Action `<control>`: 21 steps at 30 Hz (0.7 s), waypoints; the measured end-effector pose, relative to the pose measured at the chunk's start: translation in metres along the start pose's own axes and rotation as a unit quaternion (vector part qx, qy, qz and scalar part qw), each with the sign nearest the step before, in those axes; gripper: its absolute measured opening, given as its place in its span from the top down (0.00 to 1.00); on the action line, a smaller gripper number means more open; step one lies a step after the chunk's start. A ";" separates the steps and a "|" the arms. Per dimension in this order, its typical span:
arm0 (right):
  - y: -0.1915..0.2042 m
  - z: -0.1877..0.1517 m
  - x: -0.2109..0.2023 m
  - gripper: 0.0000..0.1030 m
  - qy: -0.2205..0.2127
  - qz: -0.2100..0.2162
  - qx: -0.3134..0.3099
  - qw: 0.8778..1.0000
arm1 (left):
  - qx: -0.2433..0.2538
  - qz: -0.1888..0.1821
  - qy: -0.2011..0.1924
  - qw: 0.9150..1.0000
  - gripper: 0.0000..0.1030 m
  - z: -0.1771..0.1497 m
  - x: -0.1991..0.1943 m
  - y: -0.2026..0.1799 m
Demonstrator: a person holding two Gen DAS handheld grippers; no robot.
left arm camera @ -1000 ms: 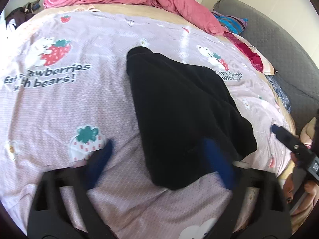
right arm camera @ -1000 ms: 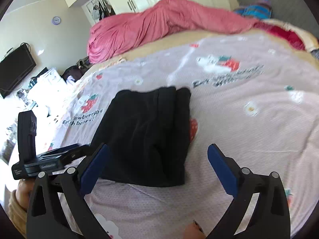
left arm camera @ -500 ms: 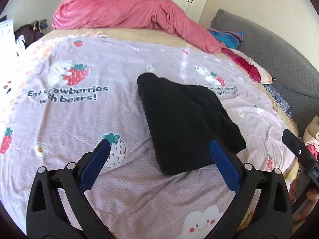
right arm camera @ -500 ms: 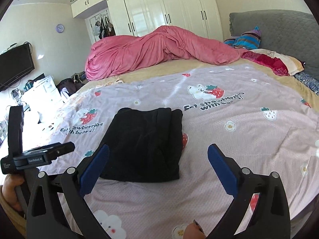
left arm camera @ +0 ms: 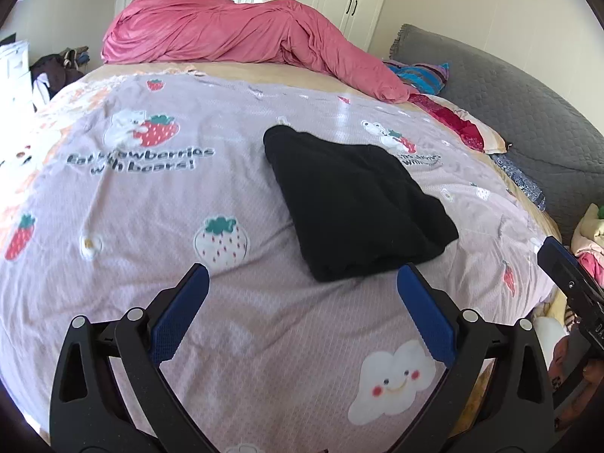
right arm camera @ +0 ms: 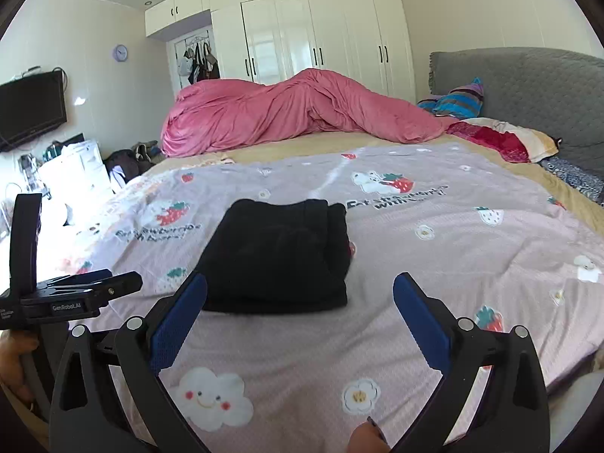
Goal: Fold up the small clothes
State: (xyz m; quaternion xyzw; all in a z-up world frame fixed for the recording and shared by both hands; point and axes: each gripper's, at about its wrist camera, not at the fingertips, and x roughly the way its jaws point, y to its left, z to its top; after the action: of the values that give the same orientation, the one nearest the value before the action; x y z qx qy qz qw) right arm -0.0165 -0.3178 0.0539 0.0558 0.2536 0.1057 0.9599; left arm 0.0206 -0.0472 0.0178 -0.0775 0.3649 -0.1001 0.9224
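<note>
Left gripper [left arm camera: 302, 294] wide open, blue pads spread far apart, nothing between them, hovering above the bed sheet [left arm camera: 151, 204] on the near side of the black garment [left arm camera: 358, 204]. Right gripper [right arm camera: 300, 298] likewise gaping, empty, held off the fabric just short of the garment's near edge. Neither one touching cloth.

Black garment sitting as a compact, roughly rectangular bundle on the strawberry-print sheet, layers stacked, edges fairly square in the right wrist view. Printed bear-and-strawberry slogan [left arm camera: 139, 158] well to the left of the garment; a second copy of the slogan [right arm camera: 400, 198] just past its far right corner. Pale strawberry print [left arm camera: 221, 241] near the garment's left side. Pink duvet [left arm camera: 245, 30] heaped well beyond the garment at the far edge of the bed, grey headboard [left arm camera: 509, 105] off to the right of it, striped pillow [right arm camera: 456, 102] tucked beside the duvet.

Judging by shape: folding of this piece looks finished. No sleeve or leg trailing out, no loose flap visible, though the far-right corner seems a touch thicker and rounder than the rest. Underside hidden, so tidiness beneath cannot be told.

Left to do, as a guess: perhaps a last pat to flatten the bundle, or setting it aside and fetching another piece. No other small garment laid out on the sheet near the black one; some bundled cloth [left arm camera: 589, 249] at the right margin beyond the bed edge, too cropped to identify.
</note>
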 end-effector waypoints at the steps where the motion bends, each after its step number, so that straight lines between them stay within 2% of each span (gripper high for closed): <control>1: 0.000 -0.004 -0.001 0.04 0.001 -0.002 0.002 1.000 | -0.003 -0.001 0.002 1.000 0.09 -0.003 0.001 0.002; 4: -0.001 -0.016 -0.001 0.04 0.009 -0.009 0.011 1.000 | -0.007 -0.002 0.007 1.000 0.09 -0.015 0.003 0.004; 11: -0.001 -0.042 0.017 0.04 0.067 -0.044 0.004 0.997 | -0.015 0.014 0.024 1.000 0.09 -0.032 0.008 0.008; 21: -0.002 -0.047 0.025 0.04 0.082 -0.044 0.005 0.996 | -0.021 0.030 0.036 0.999 0.09 -0.037 0.012 0.014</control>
State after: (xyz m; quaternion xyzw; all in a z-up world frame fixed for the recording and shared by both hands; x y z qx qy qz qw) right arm -0.0185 -0.3112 0.0016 0.0407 0.3339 0.0663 0.9394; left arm 0.0056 -0.0394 -0.0201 -0.0825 0.4020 -0.0674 0.9094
